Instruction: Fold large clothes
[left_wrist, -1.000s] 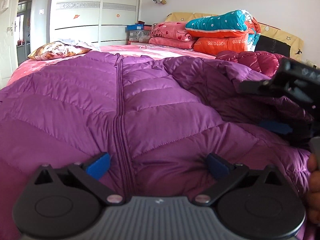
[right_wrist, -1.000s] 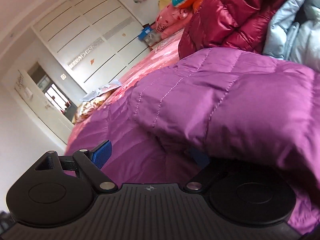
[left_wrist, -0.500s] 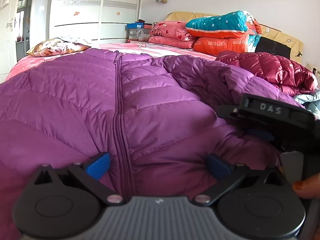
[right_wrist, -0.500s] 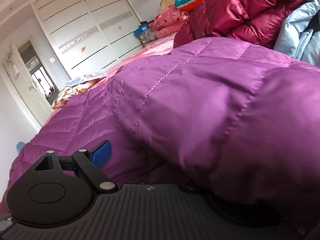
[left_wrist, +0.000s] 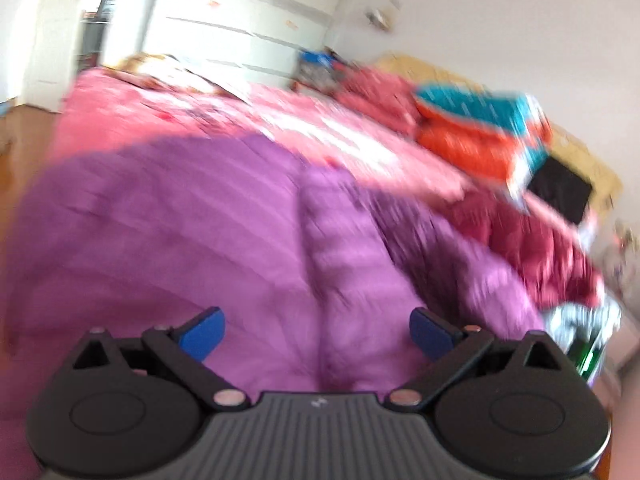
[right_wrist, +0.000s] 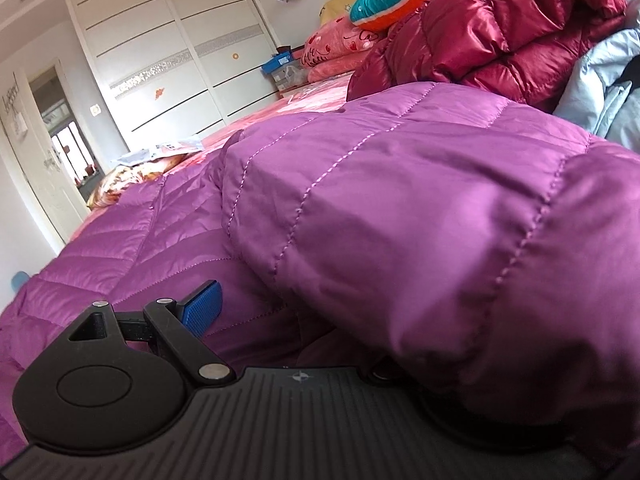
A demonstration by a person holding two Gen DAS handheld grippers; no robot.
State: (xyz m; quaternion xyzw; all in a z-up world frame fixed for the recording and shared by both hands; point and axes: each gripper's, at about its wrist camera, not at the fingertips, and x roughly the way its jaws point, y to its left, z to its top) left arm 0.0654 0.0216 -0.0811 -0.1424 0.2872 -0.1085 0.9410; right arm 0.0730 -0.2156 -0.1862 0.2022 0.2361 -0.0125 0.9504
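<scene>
A large purple quilted down jacket (left_wrist: 224, 248) lies spread on the pink bed, zipper (left_wrist: 320, 240) running away from me. This left wrist view is blurred by motion. My left gripper (left_wrist: 318, 328) hovers over the jacket's near hem, open, with nothing between its blue pads. In the right wrist view a folded-over sleeve (right_wrist: 420, 216) of the jacket (right_wrist: 132, 248) bulges across the right side. My right gripper (right_wrist: 316, 320) sits low against it. Its left finger (right_wrist: 200, 312) stands wide apart and the sleeve hides the right finger.
A dark red down jacket (right_wrist: 500, 28) and a pale blue garment (right_wrist: 600, 84) are piled at the right. Pillows and folded quilts (left_wrist: 476, 128) sit at the headboard. A patterned pillow (right_wrist: 128, 176) lies far left, white wardrobe doors (right_wrist: 168, 64) behind the pink bedsheet (left_wrist: 160, 120).
The left gripper has swung quickly, tilting and blurring its view; the right gripper no longer shows in it. The sleeve stays draped over the right gripper's right side.
</scene>
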